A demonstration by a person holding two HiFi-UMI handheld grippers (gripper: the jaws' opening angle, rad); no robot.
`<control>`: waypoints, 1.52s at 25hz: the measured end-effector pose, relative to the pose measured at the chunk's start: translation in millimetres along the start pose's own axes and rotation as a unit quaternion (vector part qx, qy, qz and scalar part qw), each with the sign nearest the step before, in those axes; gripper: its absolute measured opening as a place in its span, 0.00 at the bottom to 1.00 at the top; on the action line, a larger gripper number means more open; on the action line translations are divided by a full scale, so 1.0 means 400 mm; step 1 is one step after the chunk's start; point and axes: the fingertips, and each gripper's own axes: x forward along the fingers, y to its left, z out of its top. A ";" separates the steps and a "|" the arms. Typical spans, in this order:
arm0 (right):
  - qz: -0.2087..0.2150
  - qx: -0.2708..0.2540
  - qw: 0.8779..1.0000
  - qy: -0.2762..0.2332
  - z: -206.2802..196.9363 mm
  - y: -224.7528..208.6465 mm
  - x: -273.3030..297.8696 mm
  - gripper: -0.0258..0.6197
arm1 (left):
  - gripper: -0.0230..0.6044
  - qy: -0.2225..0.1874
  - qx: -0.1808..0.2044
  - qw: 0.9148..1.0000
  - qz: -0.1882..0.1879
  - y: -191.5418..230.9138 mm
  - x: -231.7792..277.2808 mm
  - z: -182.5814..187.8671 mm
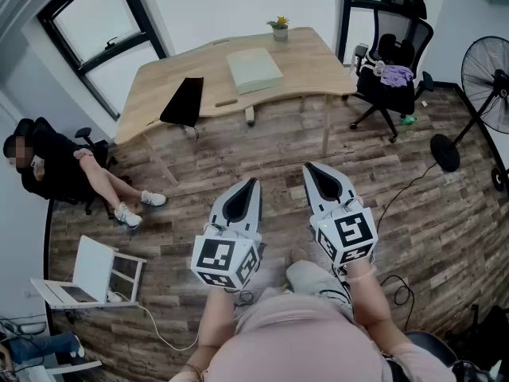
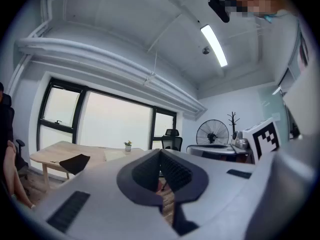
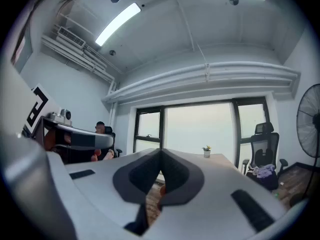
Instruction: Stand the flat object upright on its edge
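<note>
A pale green flat box (image 1: pixel 254 69) lies flat on the wooden table (image 1: pixel 159 82) across the room; in the left gripper view the box (image 2: pixel 114 155) shows as a pale slab on that table (image 2: pixel 52 151). My left gripper (image 1: pixel 253 185) and right gripper (image 1: pixel 310 169) are held level over the floor, well short of the table. Both stand shut with nothing between their jaws. In the left gripper view the left gripper (image 2: pixel 160 151) points toward the window, and the right gripper (image 3: pixel 161 151) in its own view does the same.
A black cloth (image 1: pixel 184 100) hangs over the table's near edge, and a small potted plant (image 1: pixel 279 28) stands at its far edge. An office chair (image 1: pixel 392 74) and a floor fan (image 1: pixel 485 74) are at the right. A seated person (image 1: pixel 56 169) and an open laptop (image 1: pixel 89 275) are at the left.
</note>
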 end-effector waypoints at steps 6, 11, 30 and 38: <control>-0.001 0.005 1.000 -0.004 -0.005 -0.046 0.015 0.04 | 0.05 0.002 0.005 1.000 0.003 -0.003 0.058 0.001; 0.013 0.003 1.000 -0.004 -0.008 -0.073 0.052 0.04 | 0.05 0.005 0.004 1.000 0.008 0.014 0.113 -0.001; 0.040 0.006 0.999 0.004 -0.029 -0.316 0.218 0.04 | 0.05 0.019 0.004 0.999 0.044 0.041 0.401 0.006; 0.046 0.016 0.999 -0.003 -0.036 -0.388 0.257 0.04 | 0.05 0.022 -0.006 0.998 0.061 0.041 0.464 0.001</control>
